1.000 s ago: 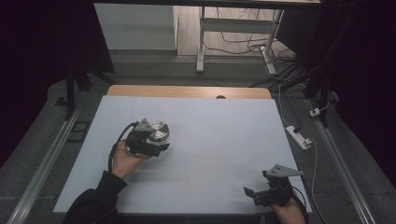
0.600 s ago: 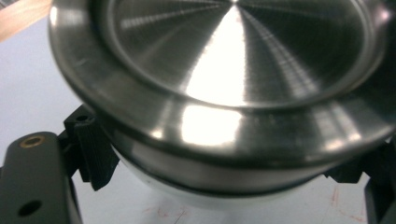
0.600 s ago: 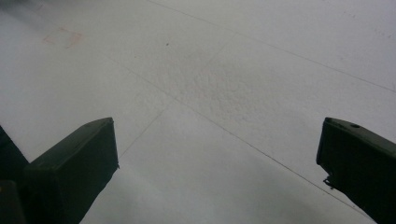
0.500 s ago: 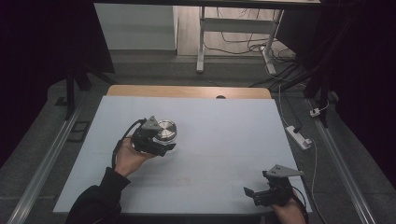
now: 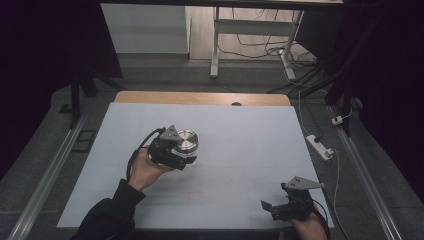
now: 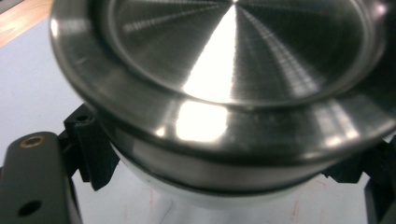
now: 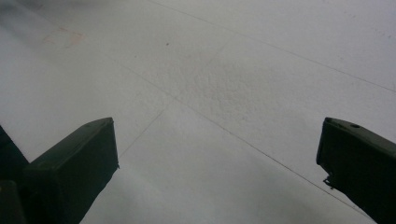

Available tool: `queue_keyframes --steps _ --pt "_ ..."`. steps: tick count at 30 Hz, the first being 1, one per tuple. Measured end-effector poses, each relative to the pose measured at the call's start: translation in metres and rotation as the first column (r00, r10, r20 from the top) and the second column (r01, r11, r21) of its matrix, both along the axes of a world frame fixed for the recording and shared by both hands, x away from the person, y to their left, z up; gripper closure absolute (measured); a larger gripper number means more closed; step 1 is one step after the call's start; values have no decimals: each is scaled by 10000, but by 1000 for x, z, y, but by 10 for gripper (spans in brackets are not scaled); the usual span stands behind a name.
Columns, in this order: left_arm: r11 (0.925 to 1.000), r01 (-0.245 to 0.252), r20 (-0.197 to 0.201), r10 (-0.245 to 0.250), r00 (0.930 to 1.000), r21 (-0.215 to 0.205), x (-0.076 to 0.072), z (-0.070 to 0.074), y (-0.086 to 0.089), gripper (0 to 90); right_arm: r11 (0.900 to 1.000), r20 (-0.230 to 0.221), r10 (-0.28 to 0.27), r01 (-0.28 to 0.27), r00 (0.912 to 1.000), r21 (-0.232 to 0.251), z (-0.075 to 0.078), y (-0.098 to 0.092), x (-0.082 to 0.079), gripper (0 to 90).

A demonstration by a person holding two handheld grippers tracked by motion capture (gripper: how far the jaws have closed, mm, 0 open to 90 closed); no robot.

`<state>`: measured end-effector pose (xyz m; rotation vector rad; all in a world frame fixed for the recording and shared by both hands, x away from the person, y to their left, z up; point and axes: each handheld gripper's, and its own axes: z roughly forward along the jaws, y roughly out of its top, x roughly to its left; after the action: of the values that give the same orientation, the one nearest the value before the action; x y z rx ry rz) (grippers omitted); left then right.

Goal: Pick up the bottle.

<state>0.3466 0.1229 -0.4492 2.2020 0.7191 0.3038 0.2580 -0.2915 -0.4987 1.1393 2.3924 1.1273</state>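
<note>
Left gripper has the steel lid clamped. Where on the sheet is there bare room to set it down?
Bare patches: the middle of the white sheet between the left gripper holding the steel lid and the right gripper; also the far strip along the wooden edge. Only the near right corner is crowded.

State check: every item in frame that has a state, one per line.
Left gripper: shut on the steel container, jaws clamped on its sides.
Steel container: held in the left gripper, steel lid on; whether it touches the mat, can't tell.
Steel lid: seated on the container, closed.
Right gripper: open, nothing between the jaws, low over the mat.
White mat: lying flat on the table.
</note>
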Motion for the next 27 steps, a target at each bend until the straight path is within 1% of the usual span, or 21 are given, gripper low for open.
queue_keyframes --steps 7,12,23,27 --pt "9990 446 78 -447 9990 23 -6 5 -13 155 10000 2 3 -3 10000 11 0 0 0 0" --pt "9977 675 75 -675 9977 17 -10 6 -21 155 10000 20 23 -23 10000 -6 0 0 0 0" --pt "9939 1104 2 -1104 9939 63 -17 5 -32 155 10000 22 40 -40 10000 -12 0 0 0 0" --pt "9936 1125 -31 -1125 9936 -1 -18 5 -33 155 10000 46 42 -42 10000 4 0 0 0 0"
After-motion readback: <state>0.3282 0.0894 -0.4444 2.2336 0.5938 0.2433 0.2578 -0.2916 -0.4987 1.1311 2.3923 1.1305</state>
